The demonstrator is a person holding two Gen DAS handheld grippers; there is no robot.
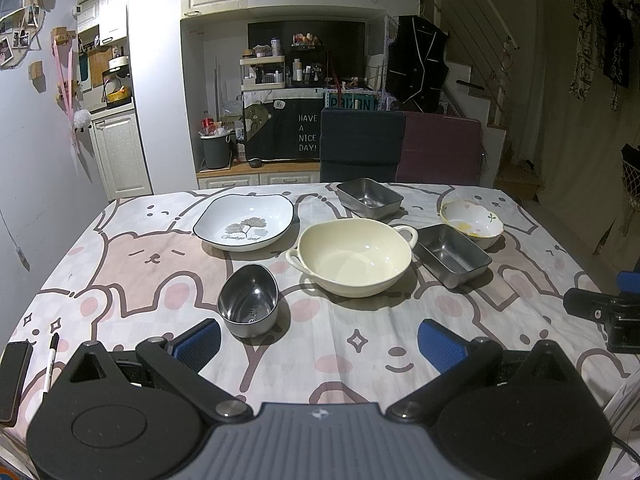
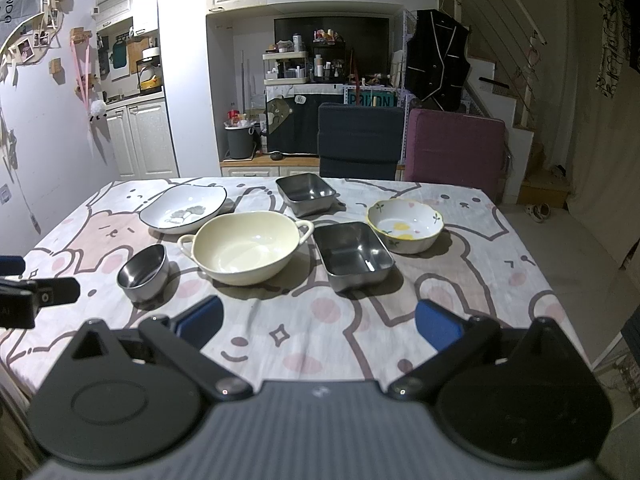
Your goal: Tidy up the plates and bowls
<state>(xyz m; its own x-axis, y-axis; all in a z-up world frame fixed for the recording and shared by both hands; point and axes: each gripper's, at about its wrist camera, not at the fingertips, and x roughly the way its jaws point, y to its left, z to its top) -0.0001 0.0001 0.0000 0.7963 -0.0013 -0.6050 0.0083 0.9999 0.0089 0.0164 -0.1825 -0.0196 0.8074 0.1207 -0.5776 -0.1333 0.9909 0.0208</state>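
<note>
A cream two-handled bowl sits mid-table. A white leaf-print plate lies behind it to the left. A small round steel bowl stands in front left. Two rectangular steel trays are there, one at the back and one to the right of the cream bowl. A flowered ceramic bowl sits far right. My left gripper and right gripper are both open and empty above the near table edge.
A cartoon-print tablecloth covers the table. A phone and a marker pen lie at the near left corner. Two chairs stand behind the table. The other gripper shows at each view's edge.
</note>
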